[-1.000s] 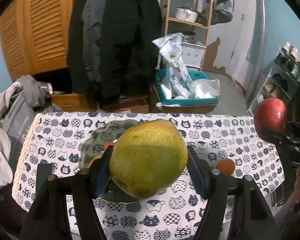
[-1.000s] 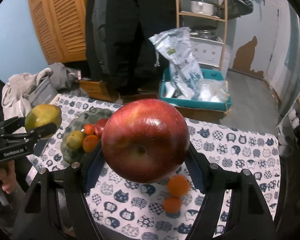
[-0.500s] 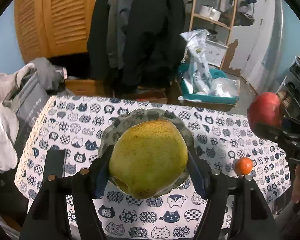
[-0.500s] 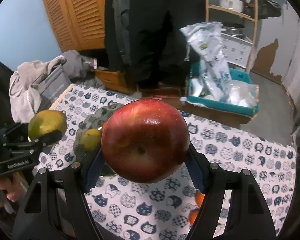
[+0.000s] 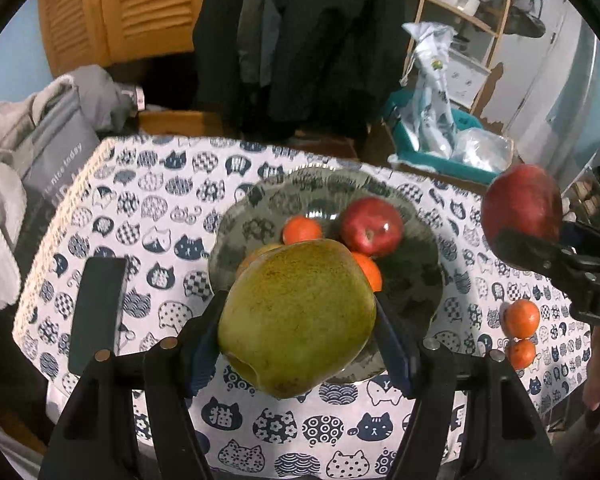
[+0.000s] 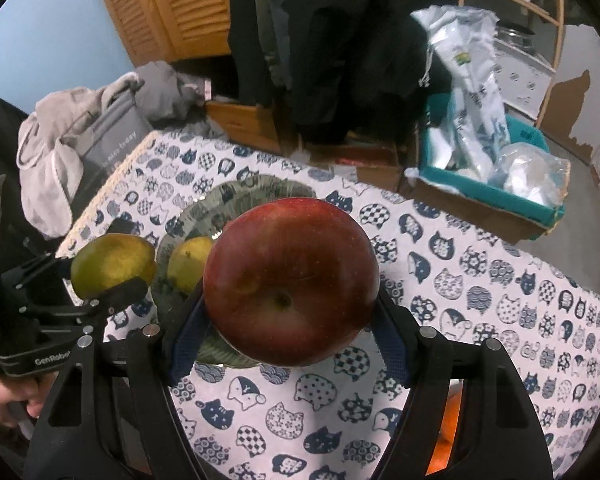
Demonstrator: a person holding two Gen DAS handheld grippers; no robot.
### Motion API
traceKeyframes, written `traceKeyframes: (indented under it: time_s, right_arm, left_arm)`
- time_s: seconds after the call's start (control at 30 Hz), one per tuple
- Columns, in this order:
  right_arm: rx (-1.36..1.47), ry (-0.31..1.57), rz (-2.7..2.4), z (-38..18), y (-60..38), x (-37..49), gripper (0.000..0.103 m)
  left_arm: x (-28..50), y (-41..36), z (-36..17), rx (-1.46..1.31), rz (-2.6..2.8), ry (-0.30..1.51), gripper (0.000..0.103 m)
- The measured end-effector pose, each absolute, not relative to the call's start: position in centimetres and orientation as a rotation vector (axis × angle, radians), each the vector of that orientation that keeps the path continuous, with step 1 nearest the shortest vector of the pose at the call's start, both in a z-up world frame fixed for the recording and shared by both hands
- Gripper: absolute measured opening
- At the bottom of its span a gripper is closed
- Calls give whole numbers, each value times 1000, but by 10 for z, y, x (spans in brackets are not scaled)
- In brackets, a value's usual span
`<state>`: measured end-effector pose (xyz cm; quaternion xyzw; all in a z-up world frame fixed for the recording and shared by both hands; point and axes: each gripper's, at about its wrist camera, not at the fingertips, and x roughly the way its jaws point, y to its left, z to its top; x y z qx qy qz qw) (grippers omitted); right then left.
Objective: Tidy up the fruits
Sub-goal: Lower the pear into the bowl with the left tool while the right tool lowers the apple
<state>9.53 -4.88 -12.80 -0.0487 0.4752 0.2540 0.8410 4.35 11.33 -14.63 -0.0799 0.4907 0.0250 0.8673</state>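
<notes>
My left gripper is shut on a green-yellow pear, held above the near rim of a dark patterned plate. On the plate lie a red apple, two tangerines and another pear. My right gripper is shut on a large red apple, hovering over the plate's right side. In the left wrist view that apple shows at the right edge. Two tangerines sit on the cat-print tablecloth, right of the plate.
A black phone-like slab lies on the cloth left of the plate. A grey bag and clothes crowd the table's left end. Behind the table hang dark coats, and a teal box of plastic bags stands on the floor.
Both grippers have come down and forward toward the plate, each still holding its fruit. The plate and the fruit on it now show larger and closer.
</notes>
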Motion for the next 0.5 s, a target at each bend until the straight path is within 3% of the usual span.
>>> traceKeyframes:
  time_s: [0.5]
  right_arm:
    - [-152, 1121, 543, -184, -22, 121, 75]
  left_arm:
    - [57, 109, -199, -208, 49, 1161, 71]
